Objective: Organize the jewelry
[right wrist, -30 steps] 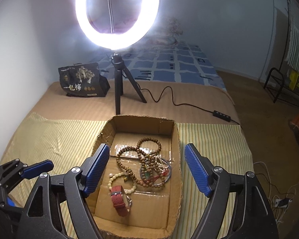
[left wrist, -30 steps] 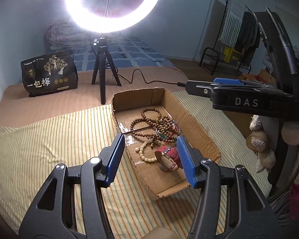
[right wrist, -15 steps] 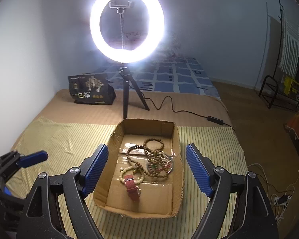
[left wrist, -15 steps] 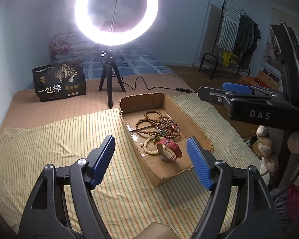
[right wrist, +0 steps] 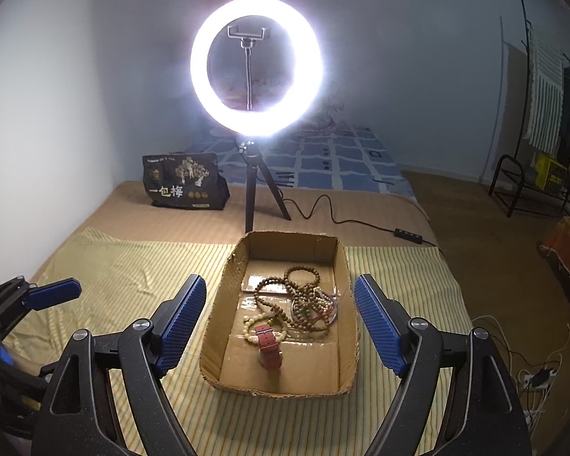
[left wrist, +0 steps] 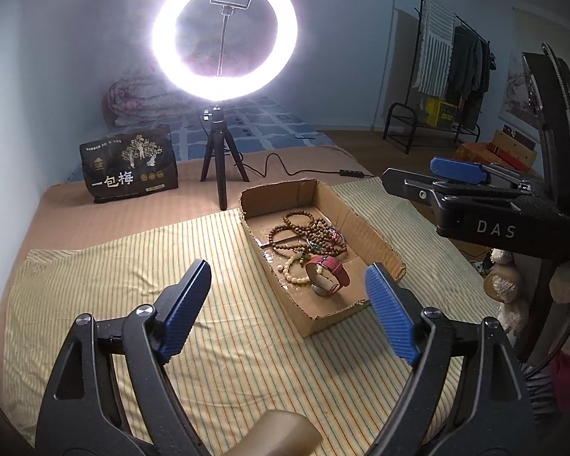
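A shallow cardboard box (left wrist: 376, 243) (right wrist: 345, 266) lies on a striped yellow cloth. Inside are a red-strapped watch (left wrist: 328, 271) (right wrist: 268, 345), a cream bead bracelet (left wrist: 290, 268) (right wrist: 252, 323) and a tangle of brown wooden bead strings (left wrist: 311, 233) (right wrist: 304, 296). My left gripper (left wrist: 288, 311) is open and empty, held above the cloth in front and left of the box. My right gripper (right wrist: 279, 326) is open and empty, held back above the box's near end; it also shows in the left wrist view (left wrist: 458, 169).
A lit ring light on a tripod (left wrist: 224, 41) (right wrist: 256, 68) stands just behind the box, its cable (left wrist: 285, 163) running right. A black printed bag (left wrist: 129, 169) (right wrist: 186, 186) sits at the back left. A clothes rack (left wrist: 448, 76) stands far right.
Both grippers have pulled back and up from the box, which now looks smaller and farther. The left jaws have opened wider. The jewelry has not moved.
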The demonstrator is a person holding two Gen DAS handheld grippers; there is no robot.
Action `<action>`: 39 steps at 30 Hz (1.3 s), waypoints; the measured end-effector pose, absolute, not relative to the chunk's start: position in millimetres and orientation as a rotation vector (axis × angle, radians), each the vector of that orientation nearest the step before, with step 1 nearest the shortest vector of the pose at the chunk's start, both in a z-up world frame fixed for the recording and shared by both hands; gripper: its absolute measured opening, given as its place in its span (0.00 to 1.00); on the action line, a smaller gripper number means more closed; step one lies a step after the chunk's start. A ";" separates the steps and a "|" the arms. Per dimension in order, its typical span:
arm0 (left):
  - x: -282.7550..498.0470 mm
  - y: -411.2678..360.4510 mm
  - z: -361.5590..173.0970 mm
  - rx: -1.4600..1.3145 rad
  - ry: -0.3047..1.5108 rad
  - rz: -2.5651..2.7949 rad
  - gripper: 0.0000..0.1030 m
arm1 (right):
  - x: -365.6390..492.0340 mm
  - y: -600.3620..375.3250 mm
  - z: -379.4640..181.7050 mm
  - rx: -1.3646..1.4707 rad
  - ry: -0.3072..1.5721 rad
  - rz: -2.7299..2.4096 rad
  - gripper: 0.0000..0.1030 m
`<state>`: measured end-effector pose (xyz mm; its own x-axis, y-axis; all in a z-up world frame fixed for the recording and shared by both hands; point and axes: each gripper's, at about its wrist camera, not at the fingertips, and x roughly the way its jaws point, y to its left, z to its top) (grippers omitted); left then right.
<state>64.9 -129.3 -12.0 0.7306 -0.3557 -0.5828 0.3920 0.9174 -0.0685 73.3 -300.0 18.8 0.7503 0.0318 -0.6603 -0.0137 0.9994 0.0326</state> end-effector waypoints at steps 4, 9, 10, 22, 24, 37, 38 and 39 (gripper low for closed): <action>59.1 -129.0 -10.2 0.072 0.607 -0.395 0.94 | 66.1 -297.8 19.3 0.028 0.711 0.025 0.78; 55.9 -131.5 -8.8 0.100 0.580 -0.380 0.96 | 63.9 -298.3 18.3 0.027 0.709 0.025 0.78; 55.1 -132.2 -8.6 0.105 0.578 -0.376 0.96 | 63.4 -298.1 18.1 0.025 0.708 0.024 0.78; 55.9 -131.4 -10.3 0.103 0.576 -0.362 1.00 | 64.3 -297.5 16.6 0.029 0.708 0.008 0.78; 55.7 -131.5 -10.4 0.106 0.576 -0.361 1.00 | 64.9 -297.2 16.7 0.026 0.705 0.005 0.78; 55.4 -131.0 -10.2 0.104 0.577 -0.361 1.00 | 66.4 -296.2 15.2 0.019 0.709 0.004 0.79; 55.4 -131.1 -10.2 0.105 0.577 -0.361 1.00 | 66.5 -296.3 15.2 0.019 0.709 0.005 0.79; 55.2 -131.2 -10.2 0.105 0.576 -0.361 1.00 | 66.5 -296.3 15.0 0.019 0.709 0.006 0.79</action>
<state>55.2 -131.2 -10.2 0.7776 -0.3042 -0.5502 0.3624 0.9320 -0.0032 66.5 -296.3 15.0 0.7587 0.0117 -0.6513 0.0010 0.9998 0.0190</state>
